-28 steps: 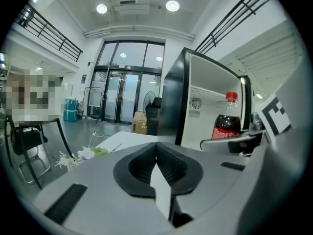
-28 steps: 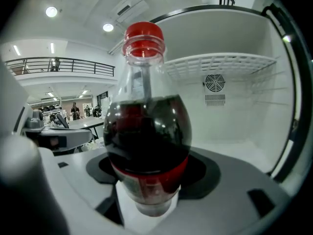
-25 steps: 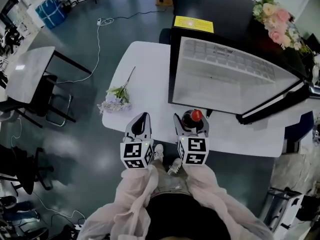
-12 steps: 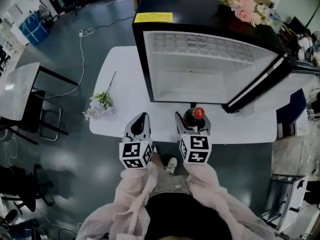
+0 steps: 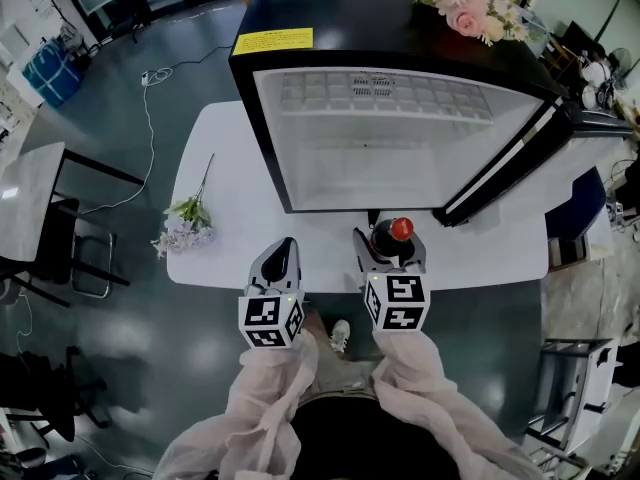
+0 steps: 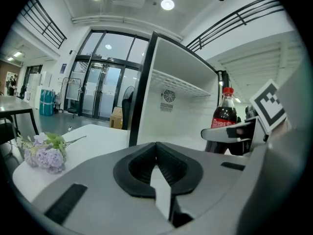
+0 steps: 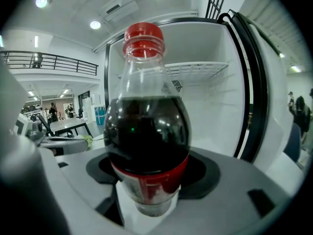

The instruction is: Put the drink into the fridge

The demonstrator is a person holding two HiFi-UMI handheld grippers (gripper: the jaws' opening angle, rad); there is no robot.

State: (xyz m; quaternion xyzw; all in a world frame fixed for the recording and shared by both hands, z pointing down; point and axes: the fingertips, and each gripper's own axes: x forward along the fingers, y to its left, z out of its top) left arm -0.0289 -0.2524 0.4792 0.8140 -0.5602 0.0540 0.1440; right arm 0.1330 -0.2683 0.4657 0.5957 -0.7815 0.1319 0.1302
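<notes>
Cola bottle (image 7: 146,131) (red cap, dark contents, upright) is clamped low on its body in the right tongs (image 5: 388,243). It sits just in front of the fridge mouth, not yet inside.

Fridge (image 5: 330,13): black case, white interior, standing on the desk. Door (image 5: 510,168) is swung wide to the right. A wire shelf (image 7: 195,70) sits high up, and the space below it looks bare.
Desk (image 5: 235,168): white.
Pink bouquet (image 5: 455,3): on the fridge top.
Lilac flower sprig (image 5: 182,233): near the desk's left edge, well apart from the work.
Left tongs (image 5: 285,253): jaws together, nothing in them, held beside the right.

Step in hand (my reading): approach to the fridge. The next move calls for pushing the bottle forward past the door frame while keeping it upright. Its base then goes down on the fridge floor, and only then do the jaws part. Watch the cap under the shelf.
</notes>
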